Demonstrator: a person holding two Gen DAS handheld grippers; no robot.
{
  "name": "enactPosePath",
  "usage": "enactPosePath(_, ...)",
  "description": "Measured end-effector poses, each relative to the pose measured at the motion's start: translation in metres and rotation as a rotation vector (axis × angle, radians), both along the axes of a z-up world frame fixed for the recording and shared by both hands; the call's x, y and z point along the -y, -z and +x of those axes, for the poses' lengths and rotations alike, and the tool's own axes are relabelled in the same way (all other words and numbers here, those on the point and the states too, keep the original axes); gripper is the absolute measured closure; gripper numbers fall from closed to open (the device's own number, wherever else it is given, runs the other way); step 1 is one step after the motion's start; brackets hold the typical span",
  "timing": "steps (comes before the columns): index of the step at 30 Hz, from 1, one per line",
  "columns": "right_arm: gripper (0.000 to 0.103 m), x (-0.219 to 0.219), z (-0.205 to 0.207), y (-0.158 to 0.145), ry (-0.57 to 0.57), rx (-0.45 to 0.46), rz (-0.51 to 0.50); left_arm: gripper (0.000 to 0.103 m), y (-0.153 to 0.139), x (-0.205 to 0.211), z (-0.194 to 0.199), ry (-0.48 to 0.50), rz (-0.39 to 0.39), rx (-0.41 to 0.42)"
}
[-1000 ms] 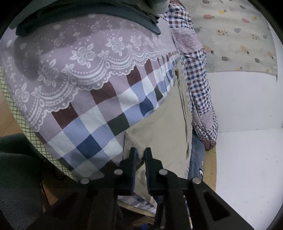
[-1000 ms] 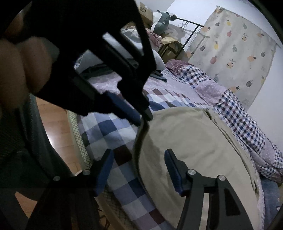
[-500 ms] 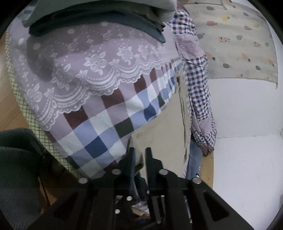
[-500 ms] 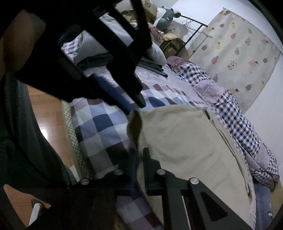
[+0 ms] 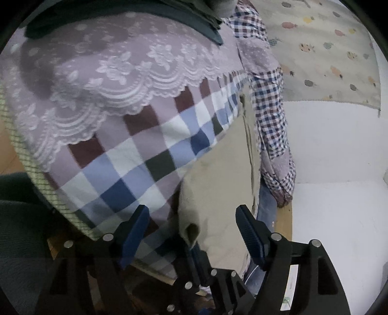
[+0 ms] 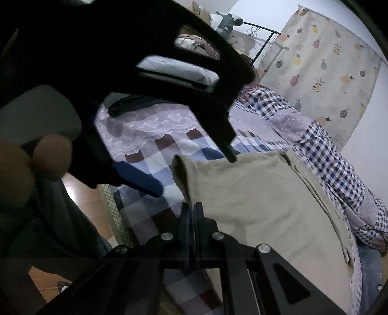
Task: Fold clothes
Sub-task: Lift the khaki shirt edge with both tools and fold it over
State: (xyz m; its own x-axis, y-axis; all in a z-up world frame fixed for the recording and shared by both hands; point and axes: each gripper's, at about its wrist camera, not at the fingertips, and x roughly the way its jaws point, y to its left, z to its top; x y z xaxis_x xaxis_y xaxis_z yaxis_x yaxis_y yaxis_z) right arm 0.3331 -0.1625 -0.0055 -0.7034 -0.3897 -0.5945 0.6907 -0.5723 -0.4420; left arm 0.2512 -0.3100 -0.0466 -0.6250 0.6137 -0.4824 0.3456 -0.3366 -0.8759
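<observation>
Beige garment [image 6: 262,201] pinched by right tongs [image 6: 193,208] (left tongs [image 5: 191,218] spread), checked bedspread [image 5: 135,167] beneath.

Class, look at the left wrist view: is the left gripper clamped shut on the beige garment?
No, the left gripper stands open, its blue pads wide apart either side of the beige garment.

A checked bedsheet [image 5: 150,155] with a lace-trimmed cover [image 5: 116,72]; a pineapple-print curtain [image 6: 325,70]; perhaps a plush toy [image 6: 224,23].

A dim bedroom with a bed [image 5: 150,155] under a checked quilt, a pineapple-print curtain [image 6: 325,72] at 2 o'clock, white walls [image 5: 339,145], and wooden floor [image 6: 82,201].
</observation>
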Motion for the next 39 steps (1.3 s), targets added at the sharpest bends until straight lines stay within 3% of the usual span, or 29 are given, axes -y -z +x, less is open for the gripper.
enactPosePath(1, 0.102, -0.001, 0.001, -0.001, -0.001, 0.002, -0.005, 0.031, 0.0, -0.001, -0.002, 0.004, -0.003, 0.001)
enactPosePath(3, 0.102, -0.003, 0.001, -0.003, -0.002, 0.005, -0.01, 0.048, 0.001, -0.003, -0.005, 0.013, -0.007, 0.007)
enactPosePath(5, 0.101, -0.004, 0.002, -0.005, -0.003, 0.006, -0.016, 0.073, 0.002, -0.003, -0.005, 0.011, -0.009, 0.011)
enactPosePath(8, 0.101, -0.007, 0.005, -0.005, 0.004, -0.01, -0.023, 0.096, -0.001, -0.001, -0.004, -0.002, -0.017, -0.008)
enactPosePath(11, 0.096, -0.011, 0.011, -0.002, 0.016, -0.059, -0.004, 0.099, -0.011, -0.001, -0.002, -0.02, -0.035, -0.064)
enactPosePath(15, 0.066, -0.021, 0.014, 0.001, 0.052, -0.108, 0.013, 0.1, -0.021, -0.001, -0.002, -0.04, -0.029, -0.117)
enactPosePath(16, 0.064, -0.025, 0.013, 0.001, 0.062, -0.12, 0.014, 0.1, -0.024, 0.0, -0.002, -0.044, -0.024, -0.13)
enactPosePath(27, 0.049, -0.069, 0.006, -0.01, 0.184, -0.316, 0.093, 0.101, -0.067, 0.003, 0.012, -0.04, 0.005, -0.228)
enactPosePath(39, 0.049, -0.133, -0.011, 0.005, 0.375, -0.276, 0.196, 0.101, -0.127, 0.0, 0.003, -0.03, 0.019, -0.318)
